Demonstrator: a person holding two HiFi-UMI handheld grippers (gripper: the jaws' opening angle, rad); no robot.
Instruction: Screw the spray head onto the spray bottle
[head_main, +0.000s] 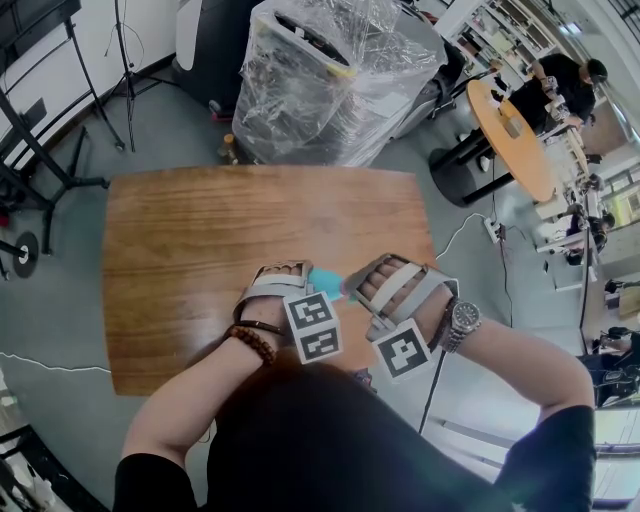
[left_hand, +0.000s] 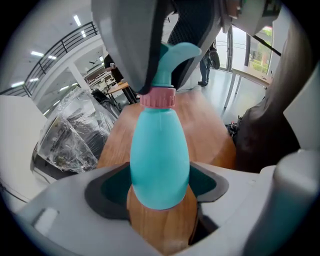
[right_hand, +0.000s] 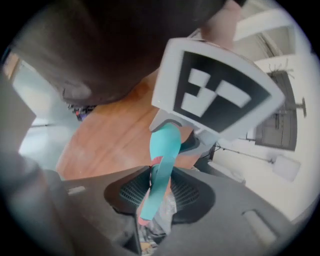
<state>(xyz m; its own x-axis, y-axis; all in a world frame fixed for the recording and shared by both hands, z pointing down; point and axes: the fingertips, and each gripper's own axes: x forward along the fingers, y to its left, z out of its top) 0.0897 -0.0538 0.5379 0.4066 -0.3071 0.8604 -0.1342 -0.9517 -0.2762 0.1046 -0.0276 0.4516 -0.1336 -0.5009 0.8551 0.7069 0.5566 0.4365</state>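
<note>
The head view is bright, with soft, even light all over. The wooden table (head_main: 200, 250) has a pale shine and hardly any shadow on it. The plastic wrap (head_main: 330, 80) behind it sparkles with white glare. Straight lines bend near the edges, and the person's dark clothes (head_main: 300, 470) are just a black patch.

In the left gripper view, long ceiling lights (left_hand: 37, 53) glow at the upper left and a window (left_hand: 260, 50) is very bright. The spray bottle (left_hand: 160, 155) is sharp and evenly lit, but the gray parts close to the camera are fuzzy. The corners go black.

The right gripper view is dark on top and washed-out white at the right. The spray head (right_hand: 156, 195) looks a little blurry.
</note>
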